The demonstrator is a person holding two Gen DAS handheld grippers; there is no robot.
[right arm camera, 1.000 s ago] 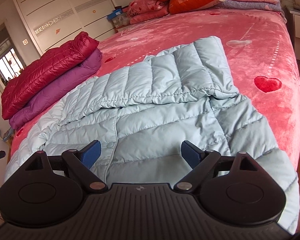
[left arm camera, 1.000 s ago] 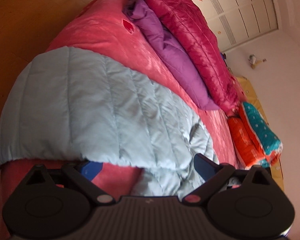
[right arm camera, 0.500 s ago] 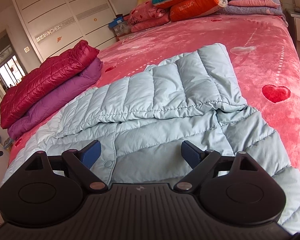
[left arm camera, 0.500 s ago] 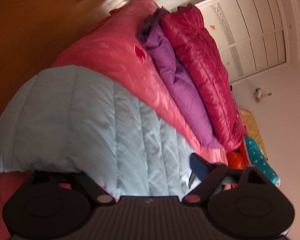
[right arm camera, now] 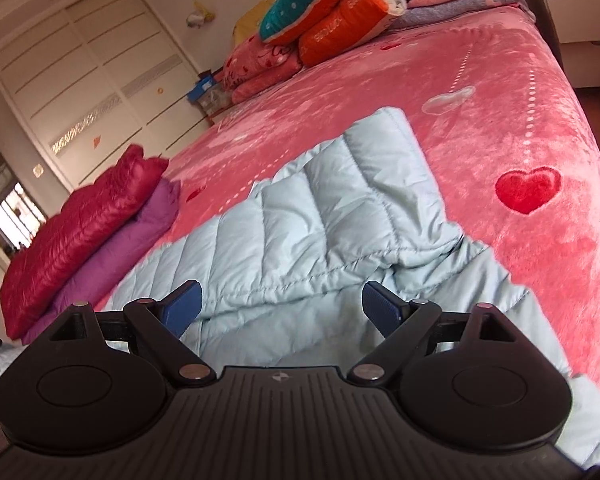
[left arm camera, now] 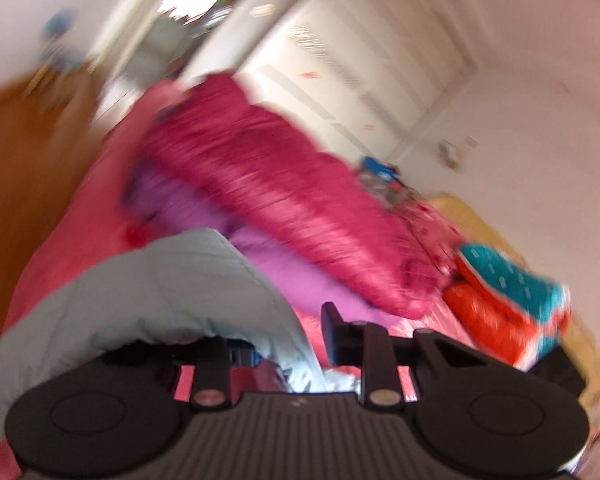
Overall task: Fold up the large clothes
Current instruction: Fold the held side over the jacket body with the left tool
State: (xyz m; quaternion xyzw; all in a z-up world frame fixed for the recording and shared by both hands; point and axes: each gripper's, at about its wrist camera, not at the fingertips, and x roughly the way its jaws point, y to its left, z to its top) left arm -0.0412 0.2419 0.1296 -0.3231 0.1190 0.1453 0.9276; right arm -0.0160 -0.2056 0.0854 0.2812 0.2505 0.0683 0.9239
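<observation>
Meanwhile the left gripper [left arm camera: 288,344] is closing on a lifted fold of the pale blue jacket [right arm camera: 340,232], cloth between its fingers in a blurred view. The right gripper [right arm camera: 280,308] hangs wide open and empty above the jacket, which lies spread on the pink bed [right arm camera: 520,128].

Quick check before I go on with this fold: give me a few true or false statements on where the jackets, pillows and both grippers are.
1. The light blue jacket lies on the pink bedspread. True.
2. The red jacket lies under the purple jacket. False: the red one is stacked on top of the purple one.
3. The right gripper is shut on the jacket's sleeve. False: its jaws stand wide apart over the jacket and hold nothing.
4. Light blue fabric sits between the fingers of the left gripper, whose jaws are closing. True.
5. The orange and teal pillows are on the floor. False: they are piled at the head of the bed.
</observation>
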